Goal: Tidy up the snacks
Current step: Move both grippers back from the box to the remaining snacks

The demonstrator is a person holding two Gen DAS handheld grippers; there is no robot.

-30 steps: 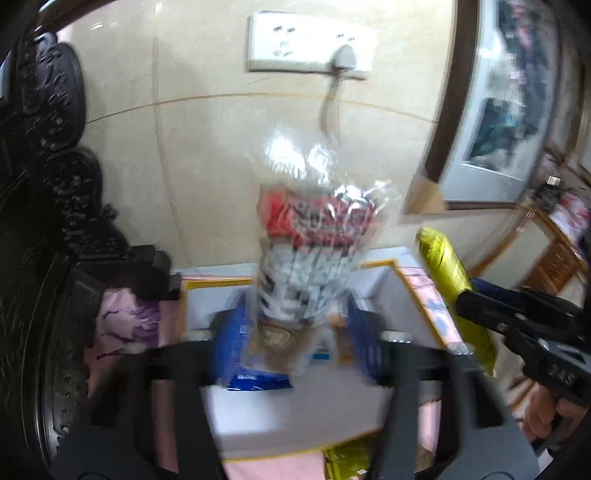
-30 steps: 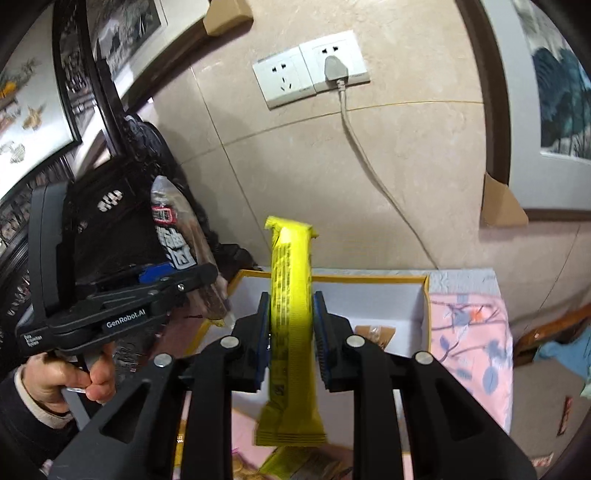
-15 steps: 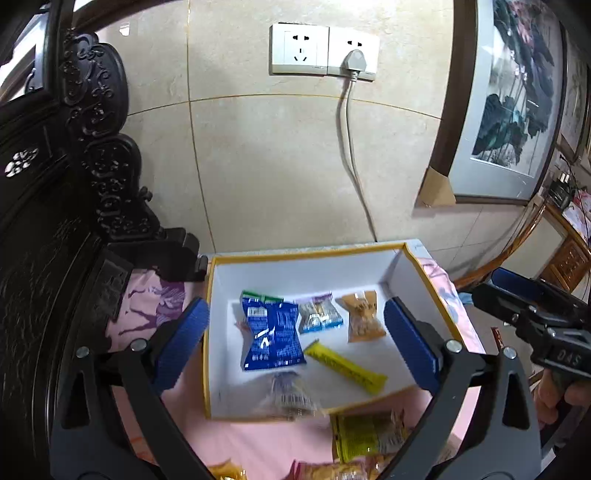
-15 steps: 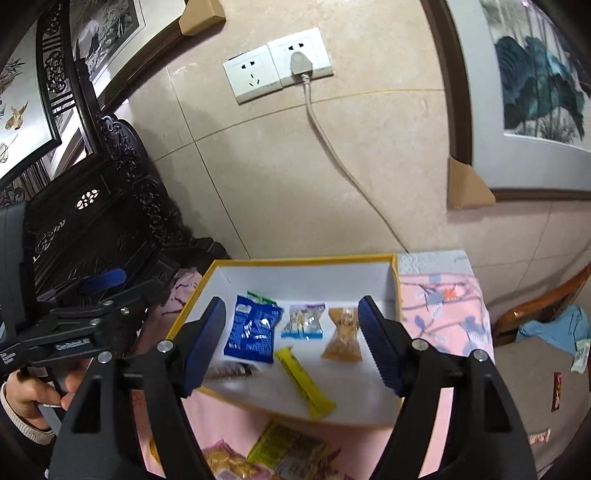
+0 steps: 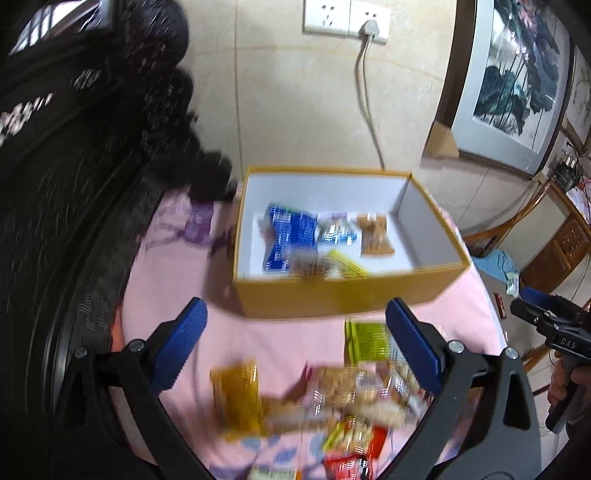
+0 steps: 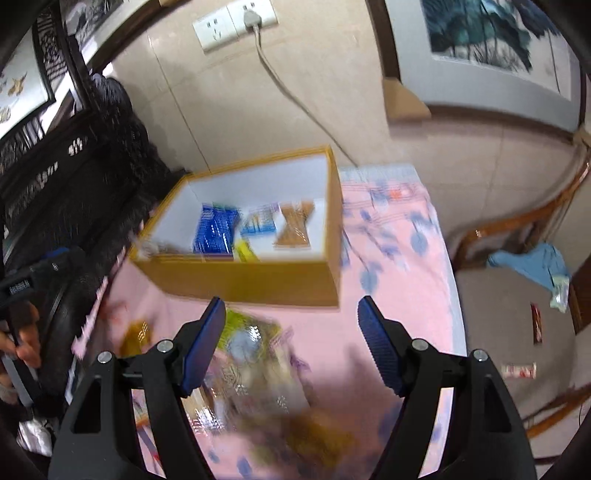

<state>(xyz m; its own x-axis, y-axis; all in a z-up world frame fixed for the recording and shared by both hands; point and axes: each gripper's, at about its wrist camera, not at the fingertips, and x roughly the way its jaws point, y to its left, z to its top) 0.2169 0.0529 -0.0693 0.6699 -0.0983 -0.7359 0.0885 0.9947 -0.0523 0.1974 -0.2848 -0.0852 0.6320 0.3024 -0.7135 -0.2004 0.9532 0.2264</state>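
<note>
A yellow box with white inside (image 5: 332,295) (image 6: 258,280) stands on the pink cloth and holds a blue packet (image 5: 290,236) (image 6: 216,229), a small clear packet (image 5: 334,232), a brown packet (image 5: 375,236) (image 6: 295,225), a yellow bar (image 5: 345,264) and a clear wrapped snack (image 5: 306,262). Loose snacks (image 5: 332,391) (image 6: 251,362) lie in a blurred pile in front of the box. My left gripper (image 5: 295,350) is open and empty above the pile. My right gripper (image 6: 291,343) is open and empty above the pile.
Dark carved wooden furniture (image 5: 74,166) stands at the left. A tiled wall with a socket and cable (image 5: 364,33) is behind the box. A wooden chair (image 6: 517,236) and wrappers on the floor (image 6: 535,325) are at the right, past the cloth's edge.
Both grippers let go of their snacks into the box, opened, and have now pulled back and tilted down over the loose pile in front of the box.
</note>
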